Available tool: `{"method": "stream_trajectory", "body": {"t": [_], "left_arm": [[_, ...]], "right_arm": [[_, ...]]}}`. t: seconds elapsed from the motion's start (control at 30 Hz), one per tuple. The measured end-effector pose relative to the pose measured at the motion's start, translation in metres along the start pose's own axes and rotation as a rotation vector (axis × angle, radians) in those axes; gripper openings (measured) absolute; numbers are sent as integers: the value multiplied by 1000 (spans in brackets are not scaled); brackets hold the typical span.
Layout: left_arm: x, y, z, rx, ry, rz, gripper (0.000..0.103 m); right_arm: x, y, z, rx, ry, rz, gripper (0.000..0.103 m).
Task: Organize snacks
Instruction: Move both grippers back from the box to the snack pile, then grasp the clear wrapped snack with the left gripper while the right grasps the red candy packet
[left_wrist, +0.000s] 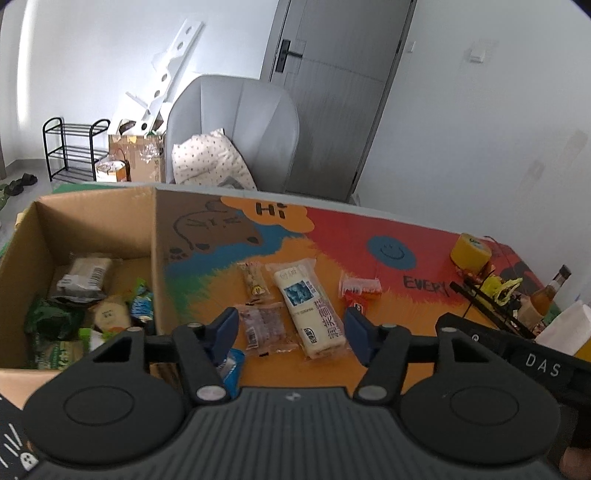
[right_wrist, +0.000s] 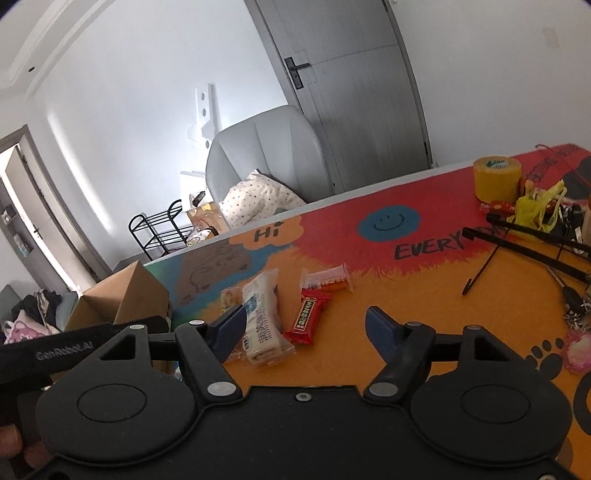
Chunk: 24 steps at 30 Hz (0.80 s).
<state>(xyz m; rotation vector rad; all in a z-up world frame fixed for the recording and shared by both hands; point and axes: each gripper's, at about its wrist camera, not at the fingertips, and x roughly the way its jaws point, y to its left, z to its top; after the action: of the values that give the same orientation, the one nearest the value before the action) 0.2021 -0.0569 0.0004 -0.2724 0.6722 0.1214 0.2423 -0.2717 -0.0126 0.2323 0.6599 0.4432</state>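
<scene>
Blue-padded and spread wide, the left gripper (left_wrist: 291, 332) fills the bottom of the left wrist view, hovering above the colourful painted tabletop (left_wrist: 369, 236) with nothing between its fingers. Just beyond its fingertips, at mid-frame, lie loose snacks: one long white wrapped cake bar with blue print (left_wrist: 309, 308), one clear packet of dark purple pastry (left_wrist: 263, 326) touching its left side, one small slim brown-and-yellow bar (left_wrist: 254, 282) above that, and one red-and-white wrapped wafer (left_wrist: 360, 287) to the right. One open brown cardboard box (left_wrist: 92, 218) occupies the left of the frame and already holds several packets, green, grey and blue; their exact count is hard to tell.

In the right wrist view, the right gripper (right_wrist: 306, 332) is likewise spread and empty, level over the table. One red foil candy bar (right_wrist: 306, 317) lies between its fingers, farther off, beside the white cake bar. One yellow roll of tape (right_wrist: 496, 177) stands at upper right, and one grey armchair (right_wrist: 269, 147) holding one dotted white cushion (right_wrist: 255, 199) sits behind the table.
</scene>
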Motion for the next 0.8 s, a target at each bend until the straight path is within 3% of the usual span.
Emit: {"method": "stream_trajectory", "body": {"t": [0.43,0.8], "left_arm": [[57,-7,-3,-28,58,102,46],[92,-1,-7,-33,80,174,43]], "right_arm": [[40,-28,-2,111,68,13,62],[67,-34,-2,136,105,24,58]]}}
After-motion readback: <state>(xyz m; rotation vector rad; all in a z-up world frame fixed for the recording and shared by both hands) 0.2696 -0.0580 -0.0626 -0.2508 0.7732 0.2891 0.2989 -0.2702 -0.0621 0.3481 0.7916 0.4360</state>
